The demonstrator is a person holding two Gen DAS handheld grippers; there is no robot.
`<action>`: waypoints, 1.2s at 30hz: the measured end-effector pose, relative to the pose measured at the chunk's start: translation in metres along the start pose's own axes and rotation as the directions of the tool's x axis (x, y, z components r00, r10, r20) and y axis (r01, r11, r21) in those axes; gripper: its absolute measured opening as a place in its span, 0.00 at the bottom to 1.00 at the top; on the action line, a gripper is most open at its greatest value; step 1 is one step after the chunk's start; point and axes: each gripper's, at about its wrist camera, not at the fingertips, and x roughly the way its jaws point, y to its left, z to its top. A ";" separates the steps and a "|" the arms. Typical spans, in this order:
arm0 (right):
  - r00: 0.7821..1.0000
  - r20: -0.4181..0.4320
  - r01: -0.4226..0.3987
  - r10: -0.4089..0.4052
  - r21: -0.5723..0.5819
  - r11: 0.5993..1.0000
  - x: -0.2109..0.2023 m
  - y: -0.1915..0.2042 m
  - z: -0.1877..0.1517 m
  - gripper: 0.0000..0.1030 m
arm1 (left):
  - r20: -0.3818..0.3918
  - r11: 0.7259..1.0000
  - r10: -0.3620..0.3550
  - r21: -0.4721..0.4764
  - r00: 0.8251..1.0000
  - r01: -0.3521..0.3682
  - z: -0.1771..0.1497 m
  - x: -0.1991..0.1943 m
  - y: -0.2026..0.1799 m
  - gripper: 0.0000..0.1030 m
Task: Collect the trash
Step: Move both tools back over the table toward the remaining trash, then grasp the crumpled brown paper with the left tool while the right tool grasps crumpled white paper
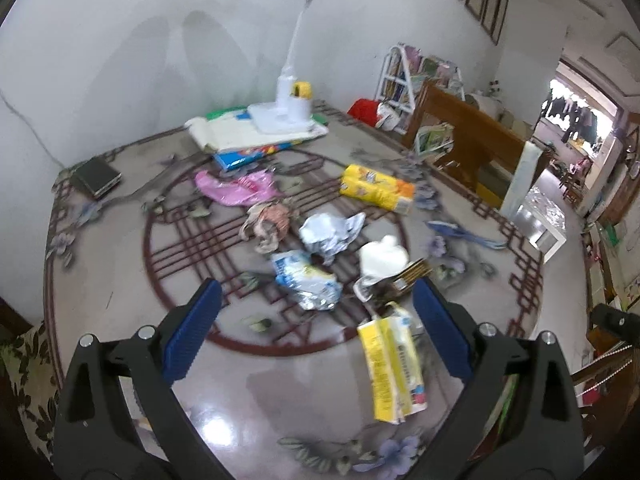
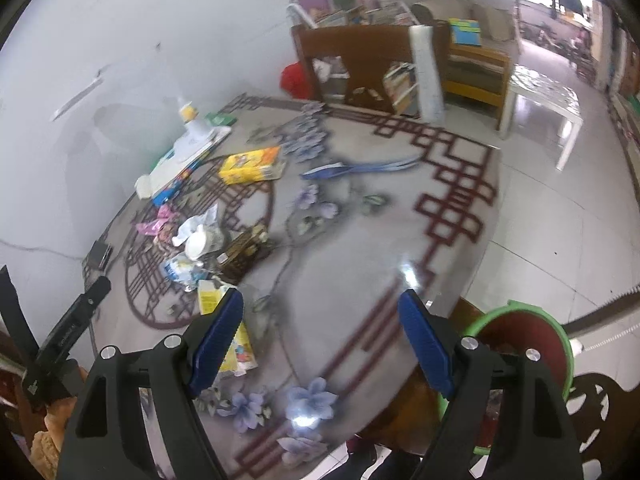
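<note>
Trash lies in a heap on the round patterned table (image 1: pixel 120 300). It includes a pink bag (image 1: pixel 236 188), a yellow pack (image 1: pixel 376 188), a crumpled white wrapper (image 1: pixel 332 232), a silver-blue wrapper (image 1: pixel 308 280) and a white cup (image 1: pixel 384 260). A flattened yellow carton (image 1: pixel 394 364) lies nearest, by the right finger of my left gripper (image 1: pixel 316 286), which hangs open above the table, holding nothing. My right gripper (image 2: pixel 320 298) is open over bare tabletop, to the right of the heap (image 2: pixel 200 248). The carton (image 2: pixel 208 300) is partly hidden behind its left finger. A green bucket (image 2: pixel 560 344) stands below the table edge at the right.
A white desk lamp (image 1: pixel 284 100) stands on a stack of books (image 1: pixel 256 136) at the far side, with a dark notebook (image 1: pixel 96 178) to the left. A blue strip (image 2: pixel 360 168) lies apart from the heap. A wooden bench (image 2: pixel 380 64) and a white side table (image 2: pixel 540 92) stand beyond.
</note>
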 end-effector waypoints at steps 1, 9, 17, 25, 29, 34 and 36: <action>1.000 -0.004 -0.003 0.003 -0.007 1.000 0.003 0.004 0.002 0.75 | -0.012 1.000 0.004 0.000 1.000 -0.004 -0.001 0.004 0.003 0.91; 0.999 -0.037 -0.018 0.017 -0.044 0.999 0.030 0.023 0.019 0.75 | -0.076 0.997 0.034 -0.059 0.997 -0.038 0.012 0.046 0.030 0.91; 0.991 -0.125 -0.065 0.051 -0.119 0.991 0.074 0.048 0.031 0.75 | -0.074 0.993 0.113 -0.033 0.991 -0.116 0.037 0.088 0.049 0.91; 0.984 -0.164 -0.107 0.076 -0.190 0.976 0.107 0.071 0.051 0.75 | -0.131 0.996 0.090 -0.004 0.987 -0.092 0.067 0.164 0.052 0.81; 0.983 -0.154 -0.127 0.098 -0.192 0.973 0.121 0.077 0.071 0.76 | -0.205 0.997 0.078 -0.011 0.976 -0.082 0.075 0.210 0.054 0.72; 0.972 -0.185 -0.184 0.142 -0.231 0.955 0.147 0.100 0.088 0.76 | -0.278 0.998 0.053 -0.008 0.959 -0.058 0.069 0.236 0.056 0.41; 0.964 -0.213 -0.212 0.161 -0.247 0.946 0.163 0.112 0.093 0.76 | -0.247 0.998 0.047 -0.026 0.968 -0.055 0.067 0.222 0.060 0.38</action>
